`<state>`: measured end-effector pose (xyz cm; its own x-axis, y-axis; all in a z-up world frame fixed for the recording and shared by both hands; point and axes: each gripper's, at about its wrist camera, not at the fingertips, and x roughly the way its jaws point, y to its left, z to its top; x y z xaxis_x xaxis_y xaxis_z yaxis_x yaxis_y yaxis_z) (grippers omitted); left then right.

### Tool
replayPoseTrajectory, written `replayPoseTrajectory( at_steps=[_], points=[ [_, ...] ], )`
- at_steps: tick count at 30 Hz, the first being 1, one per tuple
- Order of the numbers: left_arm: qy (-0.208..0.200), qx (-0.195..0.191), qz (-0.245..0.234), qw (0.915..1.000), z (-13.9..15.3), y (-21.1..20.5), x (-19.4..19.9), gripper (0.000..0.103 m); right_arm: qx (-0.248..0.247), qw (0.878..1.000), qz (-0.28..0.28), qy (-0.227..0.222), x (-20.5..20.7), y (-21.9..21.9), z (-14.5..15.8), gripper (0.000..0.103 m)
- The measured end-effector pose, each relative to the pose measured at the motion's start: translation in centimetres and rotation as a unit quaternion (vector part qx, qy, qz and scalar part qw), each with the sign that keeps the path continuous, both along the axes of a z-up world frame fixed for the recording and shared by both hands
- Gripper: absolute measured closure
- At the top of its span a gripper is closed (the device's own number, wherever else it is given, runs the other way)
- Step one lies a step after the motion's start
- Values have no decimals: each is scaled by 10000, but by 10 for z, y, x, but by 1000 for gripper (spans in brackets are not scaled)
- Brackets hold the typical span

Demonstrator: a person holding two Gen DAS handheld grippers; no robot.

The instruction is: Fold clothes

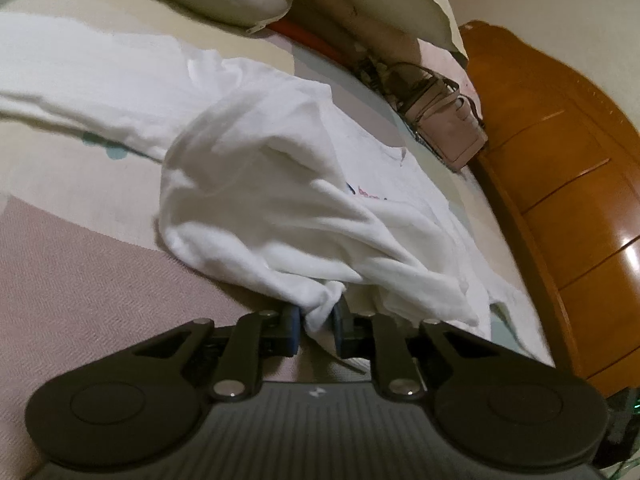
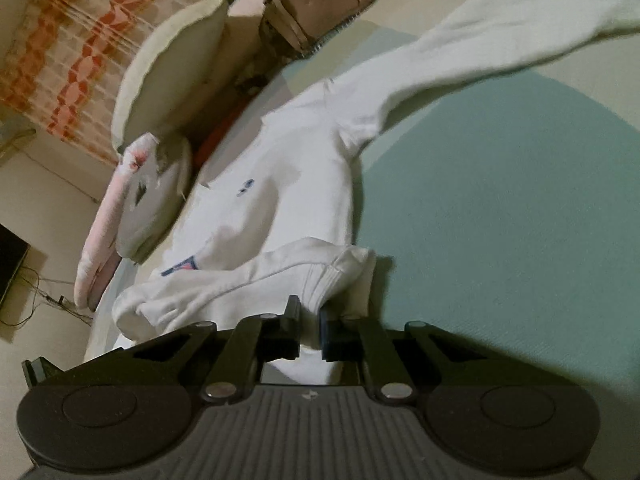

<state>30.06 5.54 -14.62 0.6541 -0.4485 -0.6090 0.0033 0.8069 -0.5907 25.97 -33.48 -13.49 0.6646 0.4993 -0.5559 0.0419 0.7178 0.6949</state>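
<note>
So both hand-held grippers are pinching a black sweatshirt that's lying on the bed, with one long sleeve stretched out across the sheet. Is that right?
Not quite: the sweatshirt is white, not black, as the right wrist view shows. The rest holds. The left hand-held gripper and the right hand-held gripper each pinch a bunch of its fabric, it lies on the bed, and one long sleeve stretches out across the sheet.

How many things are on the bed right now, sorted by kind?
White sweatshirt: 1
Pillows: 2
Pink handbag: 1
Total: 4
Both grippers, left and right, are shut on the sweatshirt.
</note>
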Motion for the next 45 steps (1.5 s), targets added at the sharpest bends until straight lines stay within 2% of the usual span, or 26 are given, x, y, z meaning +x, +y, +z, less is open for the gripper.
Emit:
replayPoseTrajectory(
  at_steps=[4,11,19,23,25,27,31,35,39,43,45],
  points=[
    [-115,131,-69,9998,20,8,-27,90,53,9996,55,-282,-22,-7,25,92],
    [-184,475,-196,9985,61,26,-106,90,-61,9981,374,-491,-65,-18,64,92],
    [-110,827,-322,9960,80,25,-173,90,147,9965,676,-469,-122,-31,78,92],
    [50,979,-398,9944,74,26,-186,90,-301,9961,812,-145,-145,-28,69,92],
    [170,1004,-503,9935,68,25,-190,89,-561,9951,780,221,-149,-28,60,92],
    [249,1013,-602,9927,64,24,-193,90,-767,9936,744,376,-154,-31,55,88],
    [160,974,-668,9929,63,26,-197,89,-800,9945,594,310,-162,-36,58,87],
    [9,940,-487,9944,63,38,-189,84,-779,9952,549,223,-158,-33,62,86],
    [-45,954,-224,9952,52,51,-161,84,-872,9947,519,168,-150,-22,61,84],
    [65,414,-60,9991,32,65,-122,82,-719,9965,344,232,-138,-16,55,80],
    [103,64,62,9999,22,71,-101,78,-623,9973,281,268,-133,-13,51,79]
  ],
)
